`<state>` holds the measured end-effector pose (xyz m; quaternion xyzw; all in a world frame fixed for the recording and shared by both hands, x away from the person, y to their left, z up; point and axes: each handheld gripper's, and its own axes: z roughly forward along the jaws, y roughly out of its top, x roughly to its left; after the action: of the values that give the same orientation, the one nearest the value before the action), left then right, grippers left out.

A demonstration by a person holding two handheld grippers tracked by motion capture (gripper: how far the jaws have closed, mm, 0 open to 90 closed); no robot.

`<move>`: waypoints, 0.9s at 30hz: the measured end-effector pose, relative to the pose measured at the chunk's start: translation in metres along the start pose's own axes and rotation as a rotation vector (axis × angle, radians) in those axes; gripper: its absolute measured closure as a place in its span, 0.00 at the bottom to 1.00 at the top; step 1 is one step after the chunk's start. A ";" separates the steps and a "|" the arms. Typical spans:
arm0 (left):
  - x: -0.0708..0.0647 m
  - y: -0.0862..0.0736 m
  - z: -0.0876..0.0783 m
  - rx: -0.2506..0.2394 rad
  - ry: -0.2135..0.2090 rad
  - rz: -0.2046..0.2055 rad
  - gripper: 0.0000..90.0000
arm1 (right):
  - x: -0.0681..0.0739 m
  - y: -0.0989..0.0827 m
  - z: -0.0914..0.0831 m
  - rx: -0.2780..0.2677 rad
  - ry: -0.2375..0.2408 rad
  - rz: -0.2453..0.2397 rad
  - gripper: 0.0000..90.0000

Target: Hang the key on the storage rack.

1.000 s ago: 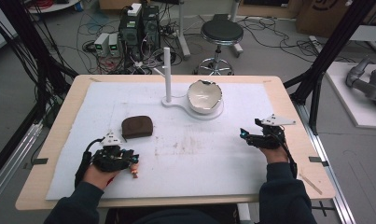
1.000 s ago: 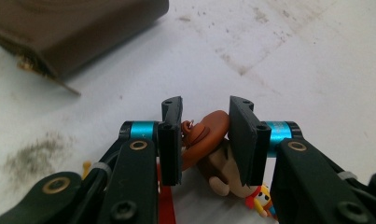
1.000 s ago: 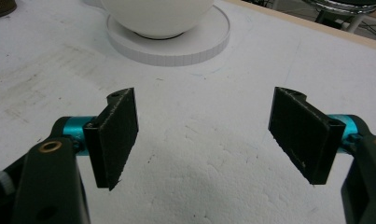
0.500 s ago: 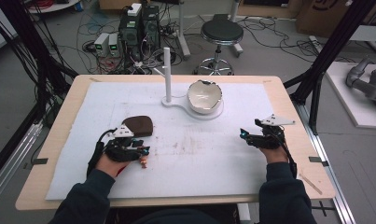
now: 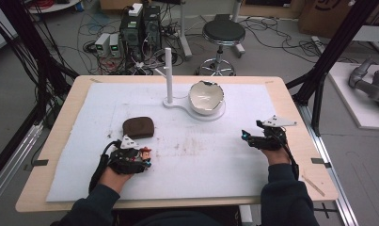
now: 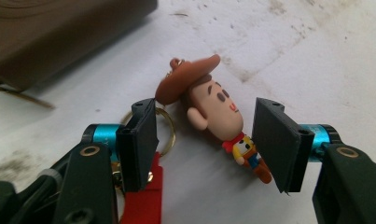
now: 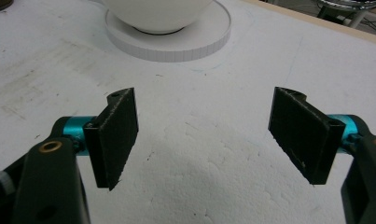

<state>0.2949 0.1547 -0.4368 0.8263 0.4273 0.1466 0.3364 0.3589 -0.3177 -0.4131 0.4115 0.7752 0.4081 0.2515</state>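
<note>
- Here, the left gripper point(image 6: 204, 140) has just been opening its jaws; the cowboy keychain point(image 6: 213, 109) lies between them, unpinched, on the white mat point(image 6: 316, 46).
- Its long axis runs slantwise across the gap.
- Farther right, the right gripper point(image 5: 253, 138) stands wide and empty, well apart.

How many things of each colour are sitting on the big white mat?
Brown: 1, the brown pouch
White: 2, the white bowl and the white stand under it
Many colours: 1, the cowboy keychain
Total: 4
</note>
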 end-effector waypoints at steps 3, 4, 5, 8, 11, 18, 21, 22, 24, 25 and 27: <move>-0.001 0.004 0.004 0.016 0.001 0.043 0.48 | -0.001 0.000 0.001 0.004 -0.002 0.002 0.27; -0.001 0.004 0.004 0.016 0.001 0.043 0.51 | -0.001 0.000 0.001 0.004 -0.002 0.002 0.27; 0.001 0.005 0.004 0.011 -0.008 0.060 0.64 | 0.000 0.000 0.001 0.005 0.001 0.000 0.27; 0.003 0.006 0.004 0.010 -0.025 0.081 0.69 | 0.000 0.000 0.000 0.006 0.000 -0.001 0.28; 0.010 0.008 0.000 -0.006 -0.073 0.052 0.73 | -0.001 0.000 0.000 0.002 -0.001 0.007 0.28; 0.028 0.024 -0.032 -0.142 -0.139 0.010 0.75 | -0.001 -0.001 0.000 0.001 -0.006 0.001 0.28; 0.035 0.033 -0.042 -0.213 -0.172 -0.020 0.75 | -0.001 -0.001 -0.001 0.000 -0.004 0.002 0.28; 0.037 0.037 -0.045 -0.231 -0.171 -0.019 0.75 | -0.002 -0.001 -0.001 -0.001 -0.004 0.005 0.28; 0.041 0.045 -0.052 -0.263 -0.174 -0.016 0.75 | -0.002 -0.001 -0.002 -0.002 -0.006 0.007 0.28; 0.045 0.053 -0.056 -0.294 -0.179 -0.019 0.75 | -0.002 -0.001 -0.002 -0.002 -0.005 0.005 0.28; 0.047 0.059 -0.059 -0.312 -0.184 -0.019 0.75 | -0.003 -0.001 -0.002 -0.004 -0.004 0.007 0.28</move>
<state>0.3273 0.1939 -0.3552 0.7699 0.3747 0.1314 0.4996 0.3585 -0.3209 -0.4125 0.4146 0.7724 0.4097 0.2524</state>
